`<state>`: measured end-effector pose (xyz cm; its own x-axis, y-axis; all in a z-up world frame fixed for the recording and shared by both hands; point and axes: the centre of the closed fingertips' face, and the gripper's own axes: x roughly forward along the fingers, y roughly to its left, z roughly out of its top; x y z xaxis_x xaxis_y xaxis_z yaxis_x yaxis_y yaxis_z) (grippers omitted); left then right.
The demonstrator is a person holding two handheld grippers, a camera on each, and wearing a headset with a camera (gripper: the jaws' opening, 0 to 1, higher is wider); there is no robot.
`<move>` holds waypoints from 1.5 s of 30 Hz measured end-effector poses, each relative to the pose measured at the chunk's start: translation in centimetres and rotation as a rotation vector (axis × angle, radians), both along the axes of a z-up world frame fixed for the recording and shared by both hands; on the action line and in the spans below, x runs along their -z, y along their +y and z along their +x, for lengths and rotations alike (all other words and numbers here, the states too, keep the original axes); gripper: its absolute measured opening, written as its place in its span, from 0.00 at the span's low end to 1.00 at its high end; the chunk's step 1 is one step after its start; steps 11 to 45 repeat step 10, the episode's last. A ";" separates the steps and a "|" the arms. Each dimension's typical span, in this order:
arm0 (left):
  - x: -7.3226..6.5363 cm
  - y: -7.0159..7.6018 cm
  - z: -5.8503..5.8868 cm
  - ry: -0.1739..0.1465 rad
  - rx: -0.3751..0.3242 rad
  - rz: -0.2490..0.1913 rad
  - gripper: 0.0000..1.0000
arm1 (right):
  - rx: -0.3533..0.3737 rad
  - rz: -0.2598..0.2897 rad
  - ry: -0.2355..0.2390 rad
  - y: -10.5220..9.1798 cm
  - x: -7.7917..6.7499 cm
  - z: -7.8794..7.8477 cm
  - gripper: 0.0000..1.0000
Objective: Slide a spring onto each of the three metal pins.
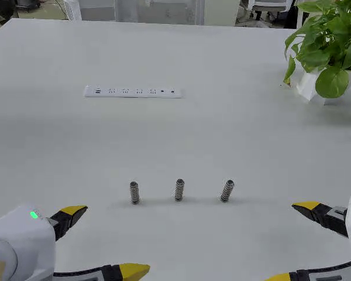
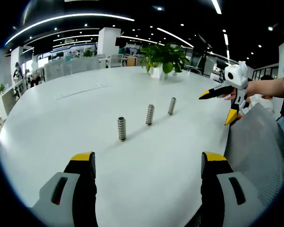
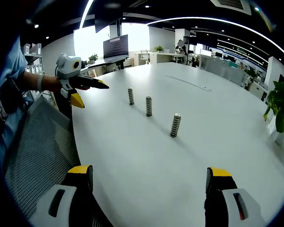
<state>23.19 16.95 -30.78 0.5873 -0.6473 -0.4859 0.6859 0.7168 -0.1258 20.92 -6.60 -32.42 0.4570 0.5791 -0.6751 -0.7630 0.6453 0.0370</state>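
left spring (image 1: 134, 192), middle spring (image 1: 179, 189) and right spring (image 1: 227, 190) stand in a row near the near edge of the tabletop (image 1: 181, 134), apart from one another, the right one leaning slightly. the left claw (image 1: 105, 240) and right claw (image 1: 291, 241) hover at that edge, one on either side, both spread wide, holding nothing.

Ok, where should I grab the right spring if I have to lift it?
Take the right spring at mid-height, across the coils, bringing the right gripper in from the near side. It stands nearly upright, leaning slightly, with bare table either side, so the open jaws should straddle it.
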 end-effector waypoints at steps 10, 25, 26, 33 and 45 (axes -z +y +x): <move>0.2 0.1 0.0 0.003 -0.004 -0.008 0.91 | 0.003 -0.009 0.009 -0.1 0.2 -0.1 0.99; 0.2 0.1 0.0 0.003 -0.004 -0.008 0.91 | 0.003 -0.009 0.009 -0.1 0.2 -0.1 0.99; 0.2 0.1 0.0 0.003 -0.004 -0.008 0.91 | 0.003 -0.009 0.009 -0.1 0.2 -0.1 0.99; 0.2 0.1 0.0 0.003 -0.004 -0.008 0.91 | 0.003 -0.009 0.009 -0.1 0.2 -0.1 0.99; 0.2 0.1 0.0 0.003 -0.004 -0.008 0.91 | 0.003 -0.009 0.009 -0.1 0.2 -0.1 0.99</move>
